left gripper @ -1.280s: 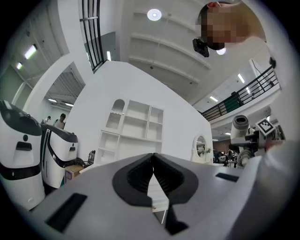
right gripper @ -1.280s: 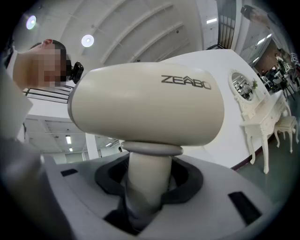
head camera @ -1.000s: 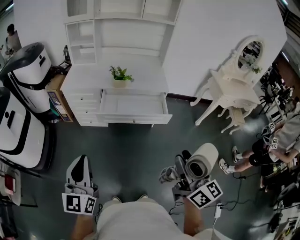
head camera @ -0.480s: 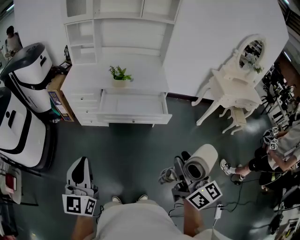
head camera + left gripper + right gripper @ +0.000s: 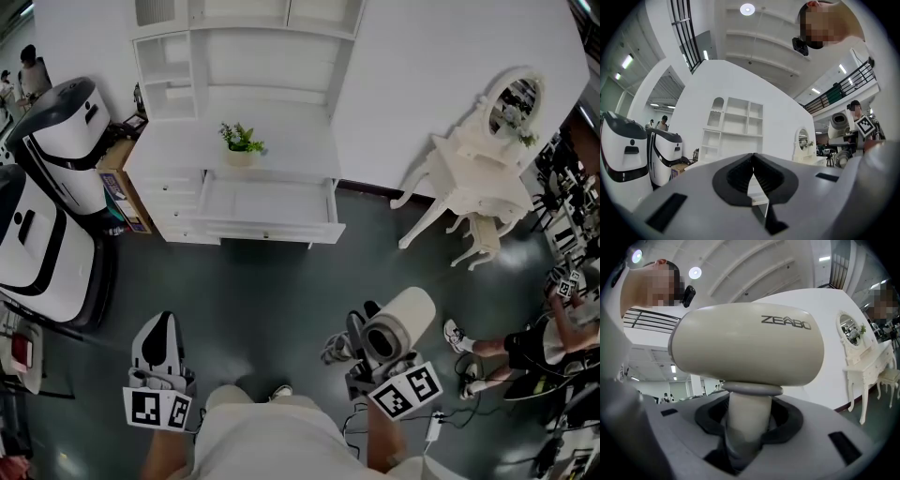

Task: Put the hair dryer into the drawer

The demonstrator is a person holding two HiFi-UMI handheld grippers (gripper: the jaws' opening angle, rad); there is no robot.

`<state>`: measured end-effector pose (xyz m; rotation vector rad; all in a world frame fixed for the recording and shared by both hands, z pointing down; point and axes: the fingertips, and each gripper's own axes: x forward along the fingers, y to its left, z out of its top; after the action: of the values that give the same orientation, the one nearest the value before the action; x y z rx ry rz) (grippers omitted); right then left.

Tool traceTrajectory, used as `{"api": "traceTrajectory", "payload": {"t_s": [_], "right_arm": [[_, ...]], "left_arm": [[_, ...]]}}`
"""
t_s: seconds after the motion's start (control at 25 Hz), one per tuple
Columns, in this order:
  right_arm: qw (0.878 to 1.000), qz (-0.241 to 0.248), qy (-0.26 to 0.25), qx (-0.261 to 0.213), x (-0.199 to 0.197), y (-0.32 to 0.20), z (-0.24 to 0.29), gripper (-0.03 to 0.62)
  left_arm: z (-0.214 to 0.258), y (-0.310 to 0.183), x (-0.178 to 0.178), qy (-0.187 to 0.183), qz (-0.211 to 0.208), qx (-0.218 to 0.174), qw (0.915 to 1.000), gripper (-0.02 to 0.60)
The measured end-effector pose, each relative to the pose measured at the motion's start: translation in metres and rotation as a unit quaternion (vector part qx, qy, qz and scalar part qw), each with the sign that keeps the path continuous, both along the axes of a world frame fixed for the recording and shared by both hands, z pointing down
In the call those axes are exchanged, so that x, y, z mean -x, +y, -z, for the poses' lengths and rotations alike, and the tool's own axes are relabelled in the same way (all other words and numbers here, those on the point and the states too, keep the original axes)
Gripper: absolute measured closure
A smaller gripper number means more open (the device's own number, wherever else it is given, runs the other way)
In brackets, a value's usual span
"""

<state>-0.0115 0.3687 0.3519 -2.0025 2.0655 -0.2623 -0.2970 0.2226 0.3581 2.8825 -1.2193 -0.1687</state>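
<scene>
The white counter and its open drawer sit slightly differently in the head view than a second ago, and one knee now pokes forward, so the person seems to be stepping toward them; both remain well ahead of the fingers. The hair dryer stands upright in the right gripper, fingers partly apart and clamped round its handle. The left gripper carries nothing, fingers closed together. The carry goes on; placing is not yet within reach
</scene>
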Motion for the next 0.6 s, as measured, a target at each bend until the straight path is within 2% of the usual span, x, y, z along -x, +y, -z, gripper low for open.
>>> {"api": "traceTrajectory", "payload": {"t_s": [0.28,0.52,0.6], "right_arm": [[1.000,0.002,-0.012,0.011,-0.019,-0.005,-0.015,0.421],[0.999,0.000,-0.013,0.034,-0.030,-0.042,-0.029,0.421],[0.999,-0.005,-0.011,0.037,-0.035,-0.061,-0.031,0.421]], "left_arm": [[-0.011,-0.002,-0.016,-0.006,0.005,0.009,0.9999,0.565],[-0.035,-0.047,-0.046,0.003,-0.014,0.040,0.9991,0.565],[-0.037,-0.071,-0.061,0.008,-0.026,0.039,0.9989,0.565]]}}
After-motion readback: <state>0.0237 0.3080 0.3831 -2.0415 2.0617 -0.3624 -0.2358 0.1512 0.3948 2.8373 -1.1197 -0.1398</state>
